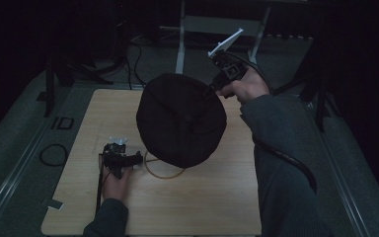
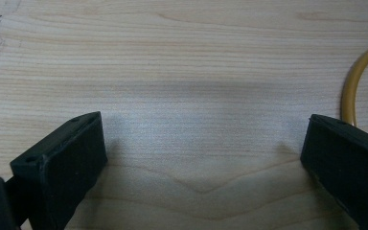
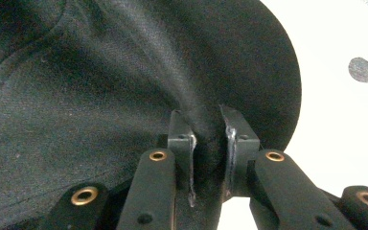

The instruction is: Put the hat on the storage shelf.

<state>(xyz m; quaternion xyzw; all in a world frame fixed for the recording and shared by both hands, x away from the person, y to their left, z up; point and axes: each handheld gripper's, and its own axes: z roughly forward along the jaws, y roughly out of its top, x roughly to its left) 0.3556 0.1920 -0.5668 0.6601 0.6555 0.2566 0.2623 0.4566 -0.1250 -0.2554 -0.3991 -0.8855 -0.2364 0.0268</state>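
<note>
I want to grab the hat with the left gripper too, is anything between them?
Nothing visible blocks it. The left gripper rests open on the table, with bare wood and part of a yellow ring before the hat.

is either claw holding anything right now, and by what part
The right claw is shut on the black cap, pinching a fold of fabric at its edge. The left claw is open over the table, holding nothing.

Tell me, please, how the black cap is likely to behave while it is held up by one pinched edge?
The black cap probably stays floppy: its cloth bunches into folds where the right gripper pinches it. It seems light, since one edge grip holds it above the table. The woven fabric looks unlikely to slip.
</note>
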